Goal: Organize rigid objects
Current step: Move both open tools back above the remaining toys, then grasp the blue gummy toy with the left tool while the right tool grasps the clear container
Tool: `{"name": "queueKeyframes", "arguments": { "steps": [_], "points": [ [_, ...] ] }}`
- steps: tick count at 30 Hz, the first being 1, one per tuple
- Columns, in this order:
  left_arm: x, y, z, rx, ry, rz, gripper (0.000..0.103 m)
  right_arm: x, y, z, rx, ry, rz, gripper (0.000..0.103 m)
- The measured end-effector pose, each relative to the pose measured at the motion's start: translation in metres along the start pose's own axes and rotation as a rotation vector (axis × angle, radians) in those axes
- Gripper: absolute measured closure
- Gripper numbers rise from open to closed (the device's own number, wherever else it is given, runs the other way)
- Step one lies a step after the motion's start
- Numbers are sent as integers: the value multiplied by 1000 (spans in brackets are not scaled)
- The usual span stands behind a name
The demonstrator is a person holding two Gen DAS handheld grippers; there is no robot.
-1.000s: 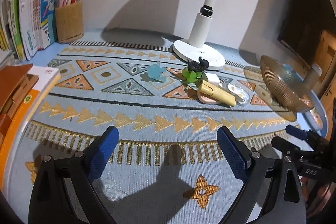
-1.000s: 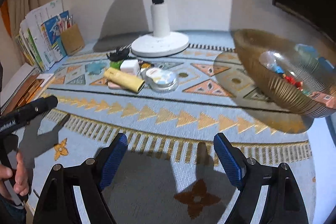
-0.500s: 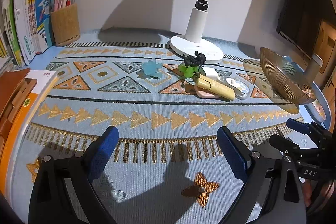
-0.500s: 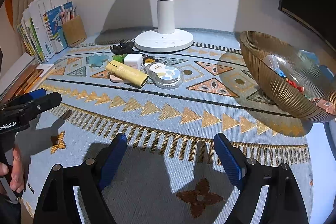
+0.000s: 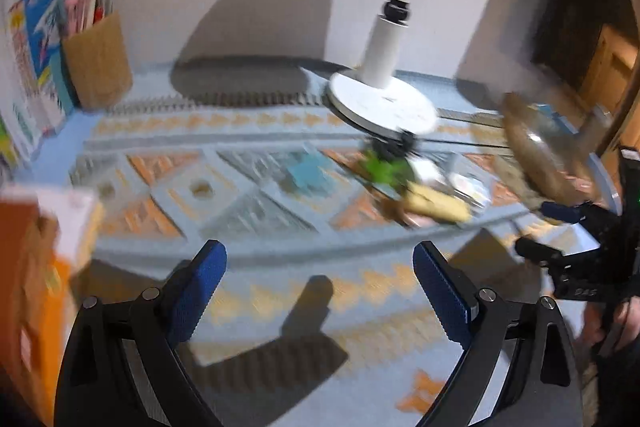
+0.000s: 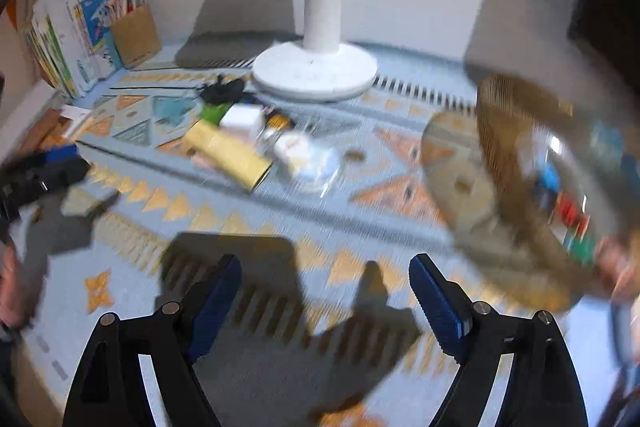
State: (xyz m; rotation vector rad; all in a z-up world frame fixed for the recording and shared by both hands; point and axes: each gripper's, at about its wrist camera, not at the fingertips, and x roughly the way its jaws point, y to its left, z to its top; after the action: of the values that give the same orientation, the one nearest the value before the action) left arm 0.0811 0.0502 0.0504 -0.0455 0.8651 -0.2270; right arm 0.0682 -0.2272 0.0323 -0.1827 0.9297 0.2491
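Note:
A cluster of small objects lies mid-mat in front of the lamp: a yellow tube (image 6: 230,155), a white cube (image 6: 242,119), a round clear case (image 6: 306,157), a green piece (image 5: 384,169), a black toy (image 6: 222,89) and a pale blue star (image 5: 308,173). An amber ribbed bowl (image 6: 516,131) at the right holds several small coloured items. My left gripper (image 5: 320,279) is open over bare mat, short of the cluster. My right gripper (image 6: 324,291) is open too, nothing between its fingers, with the bowl to its right. Both views are motion-blurred.
A white lamp base (image 6: 316,69) stands behind the cluster. A brown pen holder (image 5: 98,63) and upright booklets (image 6: 68,39) fill the back left corner. Orange and white books (image 5: 36,247) lie at the left edge. The patterned mat (image 5: 280,291) covers the desk.
Both grippers have moved forward toward the cluster, which now looks larger in both views. The views have tilted slightly and gone blurry. Jaws look as wide as before.

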Motion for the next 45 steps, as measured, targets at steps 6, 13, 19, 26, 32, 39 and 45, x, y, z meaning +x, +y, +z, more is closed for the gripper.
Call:
{"name": "queueKeyframes", "arguments": {
  "steps": [6, 13, 19, 26, 32, 39, 45],
  "points": [
    [52, 10, 27, 58, 44, 3, 10, 46, -23, 20, 29, 27, 95, 41],
    [88, 9, 43, 57, 78, -66, 30, 57, -10, 37, -96, -22, 78, 41],
    [92, -5, 44, 106, 79, -79, 64, 70, -6, 53, -149, -26, 117, 37],
    [75, -12, 29, 124, 69, -121, 73, 66, -13, 50, -72, -9, 179, 52],
    [26, -35, -8, 132, 59, -218, 73, 27, -7, 15, -42, -19, 162, 53],
    [-7, -78, -50, 116, 50, -298, 73, -35, -9, -54, 32, -35, 90, 53],
    [-9, -114, -67, 168, 31, -239, 73, -51, -13, -86, 31, -15, 30, 53]
  ]
}}
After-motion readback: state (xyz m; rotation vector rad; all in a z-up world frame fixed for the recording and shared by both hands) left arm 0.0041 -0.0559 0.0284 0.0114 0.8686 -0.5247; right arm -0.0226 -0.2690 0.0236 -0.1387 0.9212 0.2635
